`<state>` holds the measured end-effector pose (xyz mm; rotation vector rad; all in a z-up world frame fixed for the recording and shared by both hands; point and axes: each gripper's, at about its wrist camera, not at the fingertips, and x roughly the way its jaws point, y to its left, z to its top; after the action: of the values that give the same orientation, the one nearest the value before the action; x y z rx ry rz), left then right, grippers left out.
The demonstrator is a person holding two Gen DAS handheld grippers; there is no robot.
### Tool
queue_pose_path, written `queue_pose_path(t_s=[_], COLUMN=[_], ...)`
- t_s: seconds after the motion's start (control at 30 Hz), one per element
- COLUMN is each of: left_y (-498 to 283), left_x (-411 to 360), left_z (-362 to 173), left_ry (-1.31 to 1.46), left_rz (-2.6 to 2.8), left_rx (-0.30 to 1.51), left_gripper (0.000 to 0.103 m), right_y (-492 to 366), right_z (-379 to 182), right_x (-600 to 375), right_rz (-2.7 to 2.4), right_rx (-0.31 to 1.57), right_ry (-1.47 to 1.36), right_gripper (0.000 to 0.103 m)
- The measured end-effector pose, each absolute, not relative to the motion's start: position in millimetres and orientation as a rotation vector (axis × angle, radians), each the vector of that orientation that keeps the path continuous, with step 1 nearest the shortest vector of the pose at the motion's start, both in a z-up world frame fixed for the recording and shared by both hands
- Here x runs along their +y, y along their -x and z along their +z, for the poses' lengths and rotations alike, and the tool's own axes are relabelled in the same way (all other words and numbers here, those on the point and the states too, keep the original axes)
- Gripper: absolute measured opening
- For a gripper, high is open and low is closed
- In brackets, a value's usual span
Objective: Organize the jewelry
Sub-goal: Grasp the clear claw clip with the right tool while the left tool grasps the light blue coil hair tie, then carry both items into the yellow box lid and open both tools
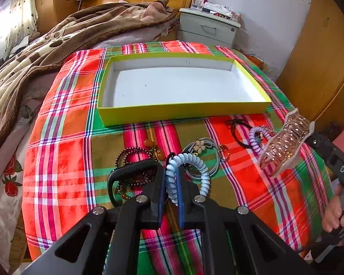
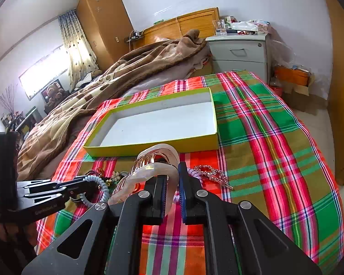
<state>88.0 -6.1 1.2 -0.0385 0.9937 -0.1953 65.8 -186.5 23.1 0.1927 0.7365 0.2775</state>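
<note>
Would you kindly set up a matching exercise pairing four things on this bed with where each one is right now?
1. blue spiral hair tie
2. pink hair claw
3. yellow box
4. purple spiral hair tie

A. lying on the plaid cloth
B. held in the right gripper
C. open, nothing inside
D. pinched in the left gripper

Pairs: 1-D, 2-B, 3-C, 4-A

One yellow-green box (image 1: pixel 183 112) is seen on one plaid cloth (image 1: pixel 64 137). Two spiral hair ties are counted: one light blue (image 1: pixel 195 162) and one lilac (image 1: pixel 255 137). One pink hair claw (image 1: pixel 284 144) is counted, and one rhinestone clip (image 2: pixel 209 171). One dark beaded bracelet (image 1: pixel 130 155), one black cord (image 1: pixel 238 128) and one flower hair tie (image 1: pixel 199 146) are also seen. Further small pieces in the pile cannot be counted surely.
</note>
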Motion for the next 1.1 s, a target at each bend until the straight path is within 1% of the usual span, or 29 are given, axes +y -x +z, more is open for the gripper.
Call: queue_pose_path(t_s=[0.33, 0.67, 0.87, 1.1], left_y=[-95, -133, -163, -205], left_x=[6, 21, 26, 33], left_z=[30, 51, 56, 49], left_ry=[0.113, 0.145, 0.161, 0.189], left_rz=[-0.232, -0.218, -0.221, -0.225], left_rx=[0.933, 0.885, 0.871, 0.883], left_gripper=[0.01, 0.01, 0.01, 0.01], right_y=[-74, -112, -149, -205], right_z=[40, 57, 57, 46], right_x=[-187, -192, -193, -197], right_rz=[0.263, 0.249, 0.242, 0.248], right_rx=[0.709, 0.707, 0.743, 0.83], right_ry=[-0.182, -0.164, -0.155, -0.166], right_gripper=[0.01, 0.01, 0.01, 0.01])
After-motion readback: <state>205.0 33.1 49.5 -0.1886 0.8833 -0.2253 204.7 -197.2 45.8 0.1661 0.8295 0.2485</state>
